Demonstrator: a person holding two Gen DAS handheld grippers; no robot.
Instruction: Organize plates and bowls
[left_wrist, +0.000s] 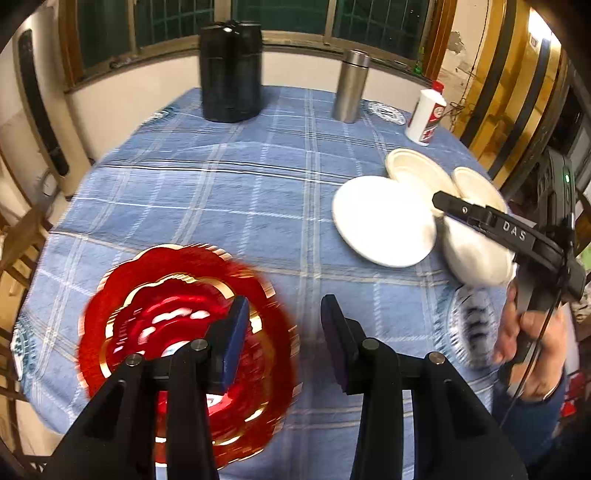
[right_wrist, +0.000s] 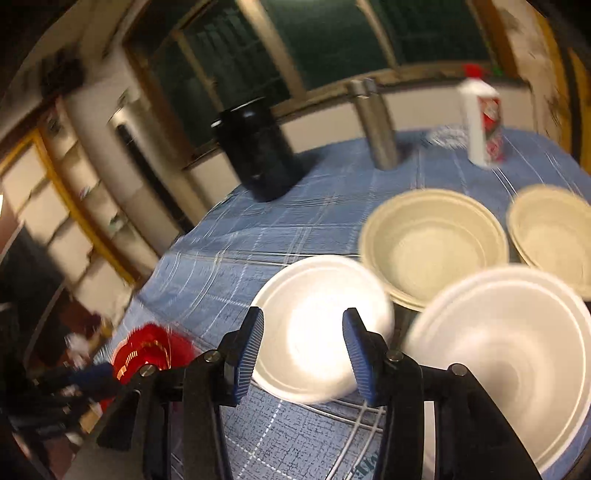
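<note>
My left gripper (left_wrist: 282, 314) points steeply down at the blue checked tablecloth (left_wrist: 236, 192), its jaws parted with nothing between them; the red scalloped plate (left_wrist: 177, 332) lies flat on the cloth below and mostly to the left of the left finger, which crosses in front of the plate's right part, though blur keeps me from saying how close it is. My right gripper (right_wrist: 303, 347) slants down less steeply and is rolled, so the room tilts in its view; its jaws stand apart, not pressing on anything, with the white plate (right_wrist: 314, 332) lying on the cloth behind the gap between them. From the left wrist I can see what the right wrist camera cannot: the right gripper (left_wrist: 439, 201) from outside, a black tool marked with white letters, reaching over the white bowl (left_wrist: 476, 254), and the person's hand (left_wrist: 524, 339) wrapped round its handle at the table's right edge, a blue sleeve at the wrist. From the right wrist I get the insides of the dishes: the white bowl (right_wrist: 509, 350) close at lower right, two cream bowls (right_wrist: 432, 243) behind it side by side, the nearer one just touching the white plate's rim in that view. It shows the red plate (right_wrist: 151, 350) only as a blurred patch at far left. Both views show the black canister (left_wrist: 231, 70), the steel flask (left_wrist: 351, 85) and the white bottle with a red label (left_wrist: 424, 114) standing at the far side of the table.
</note>
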